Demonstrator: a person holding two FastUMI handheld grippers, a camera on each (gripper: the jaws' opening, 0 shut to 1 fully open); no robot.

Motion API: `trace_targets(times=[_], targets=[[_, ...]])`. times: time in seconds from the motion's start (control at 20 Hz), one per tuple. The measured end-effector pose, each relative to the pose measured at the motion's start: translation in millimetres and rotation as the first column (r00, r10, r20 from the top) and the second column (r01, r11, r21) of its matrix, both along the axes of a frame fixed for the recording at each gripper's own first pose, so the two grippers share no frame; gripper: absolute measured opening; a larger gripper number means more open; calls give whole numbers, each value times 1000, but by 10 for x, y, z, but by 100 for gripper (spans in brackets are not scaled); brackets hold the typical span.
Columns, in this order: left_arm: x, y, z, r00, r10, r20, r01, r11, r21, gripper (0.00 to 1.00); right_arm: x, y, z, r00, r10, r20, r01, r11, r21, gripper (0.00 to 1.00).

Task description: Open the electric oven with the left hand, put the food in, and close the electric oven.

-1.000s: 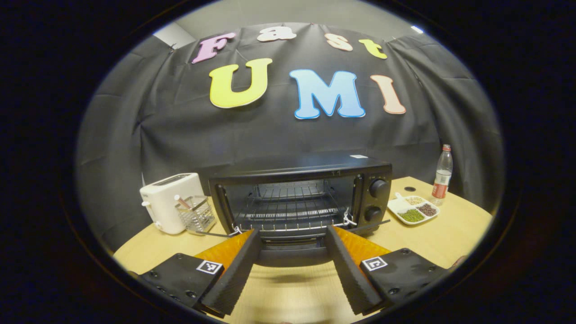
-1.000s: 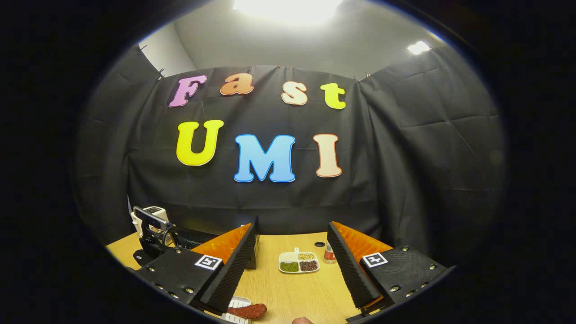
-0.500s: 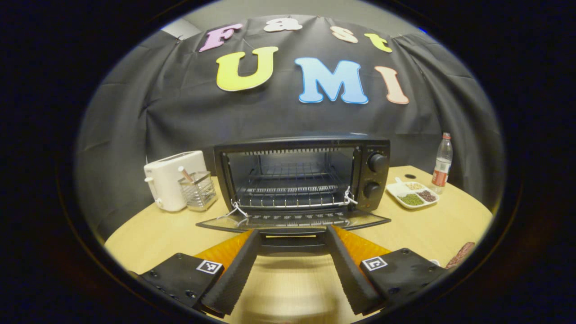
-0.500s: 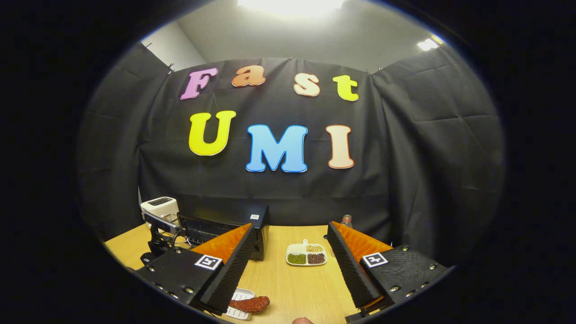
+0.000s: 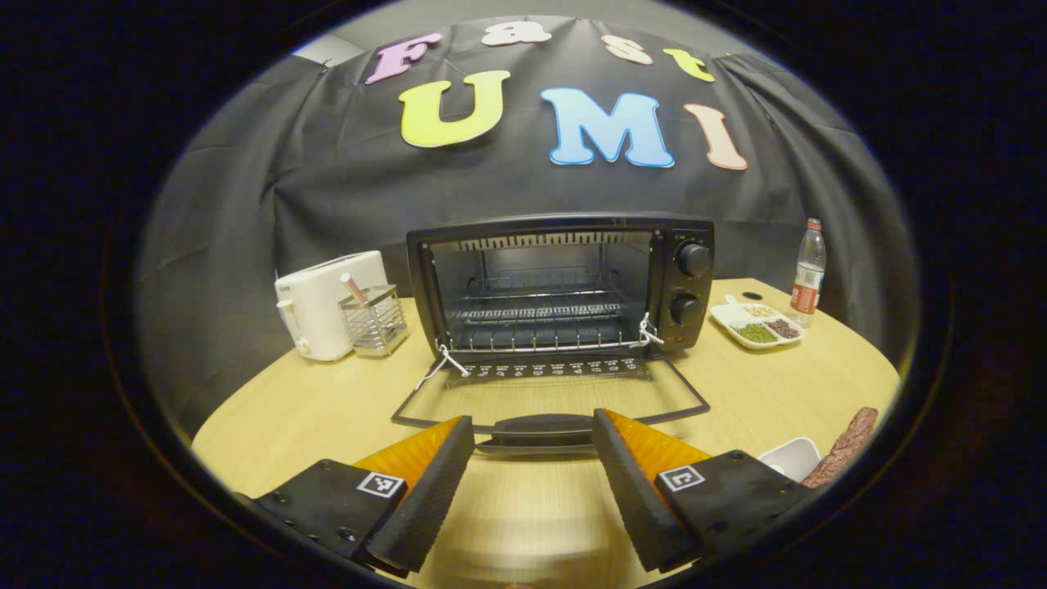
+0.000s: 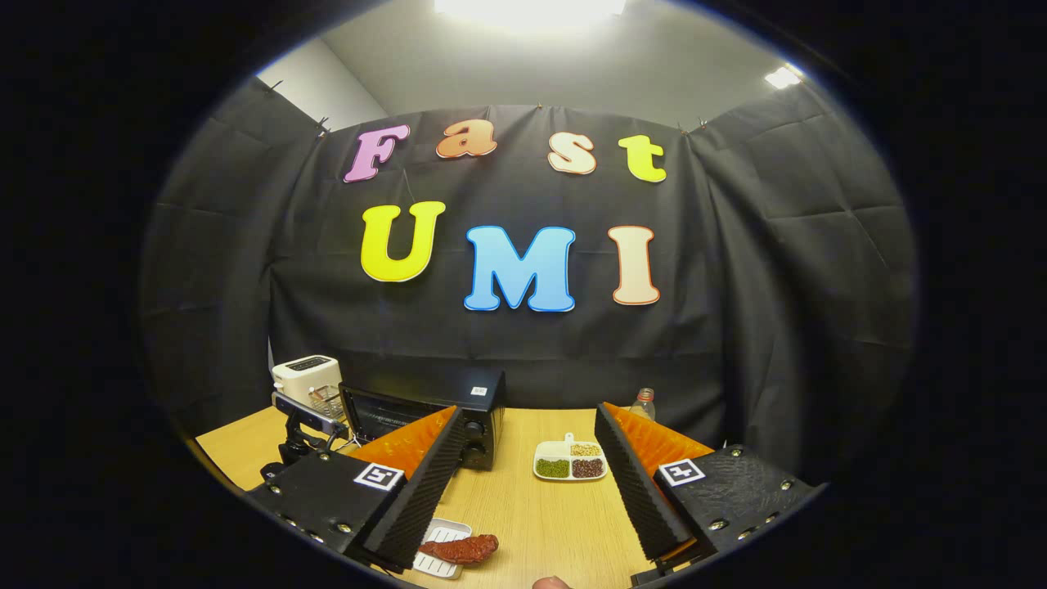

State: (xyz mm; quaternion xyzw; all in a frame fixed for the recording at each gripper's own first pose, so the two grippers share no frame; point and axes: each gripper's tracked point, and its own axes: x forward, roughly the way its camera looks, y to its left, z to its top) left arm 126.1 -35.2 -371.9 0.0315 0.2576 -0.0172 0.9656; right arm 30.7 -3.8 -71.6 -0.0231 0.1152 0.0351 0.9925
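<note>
Door (image 5: 550, 391) has dropped from half-open a second ago to flat on the table (image 5: 311, 409) now, and the left gripper (image 5: 533, 458) has backed off with it. Its fingers sit apart, either side of the door handle (image 5: 541, 427) — no contact I can confirm, handle lies in the gap or just past the tips.

Electric oven (image 5: 564, 282) cavity fully exposed, wire rack (image 5: 540, 311) inside, two knobs (image 5: 692, 259) on the right panel. White string ties at both hinge corners. Markings beside the knobs and the printed row along the door's inner edge are too small to read. Small white sticker on the oven top in the right gripper view, unreadable. Square fiducial tags on both grippers.

Food (image 6: 462, 548): reddish-brown piece lying on a small white tray (image 6: 438, 546) at the near table edge, just beside the right gripper (image 6: 523, 483)'s left finger. Right fingers apart, holding nothing, hovering above the table.

Room: bare tabletop between the door's front edge and the near table edge, and between oven and divided dish (image 5: 757, 327) of beans. Toaster (image 5: 327, 303) and wire basket (image 5: 375, 319) sit close to the oven's left side; bottle (image 5: 808, 274) near the far right table edge, label not readable.
</note>
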Motion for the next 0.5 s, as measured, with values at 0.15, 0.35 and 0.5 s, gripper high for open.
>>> trace_targets(times=[0.15, 0.35, 0.5], targets=[[-109, 34, 364, 999, -1, 42, 2, 1000, -8, 97, 53, 54, -148, 999, 38, -29, -37, 999, 25, 97], [-315, 104, 1070, 989, -5, 145, 9, 1000, -27, 100, 86, 133, -447, 991, 92, -99, -82, 991, 103, 98], [-438, 207, 1534, 978, 1, 210, 7, 999, -36, 100, 123, 155, -699, 981, 117, -155, -98, 987, 127, 98]])
